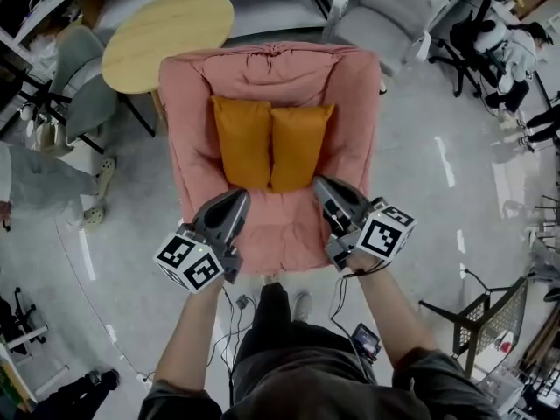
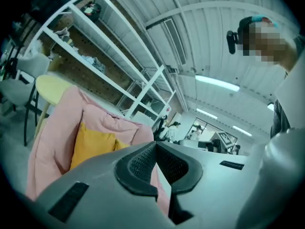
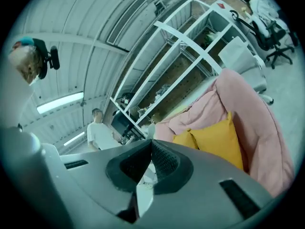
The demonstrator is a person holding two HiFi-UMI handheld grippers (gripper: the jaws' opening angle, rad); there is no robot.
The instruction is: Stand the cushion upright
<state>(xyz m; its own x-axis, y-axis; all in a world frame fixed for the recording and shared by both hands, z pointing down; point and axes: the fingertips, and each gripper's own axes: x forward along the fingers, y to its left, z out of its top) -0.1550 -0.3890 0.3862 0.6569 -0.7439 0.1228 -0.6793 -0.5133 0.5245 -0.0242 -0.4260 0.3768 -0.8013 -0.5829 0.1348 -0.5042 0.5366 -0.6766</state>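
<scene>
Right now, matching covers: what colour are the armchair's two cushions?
The cushions are orange-yellow; clearest in the head view.

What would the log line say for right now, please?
cushions: both upright against chair back | left gripper: shut, empty | right gripper: shut, empty

A padded pink fabric armchair stands on a grey floor. Two orange square fabric cushions stand upright against its backrest, side by side and touching: one cushion on the left, the other cushion on the right. The left gripper and right gripper hover over the seat, jaws together and empty. A round pale wooden table stands behind the armchair.
</scene>
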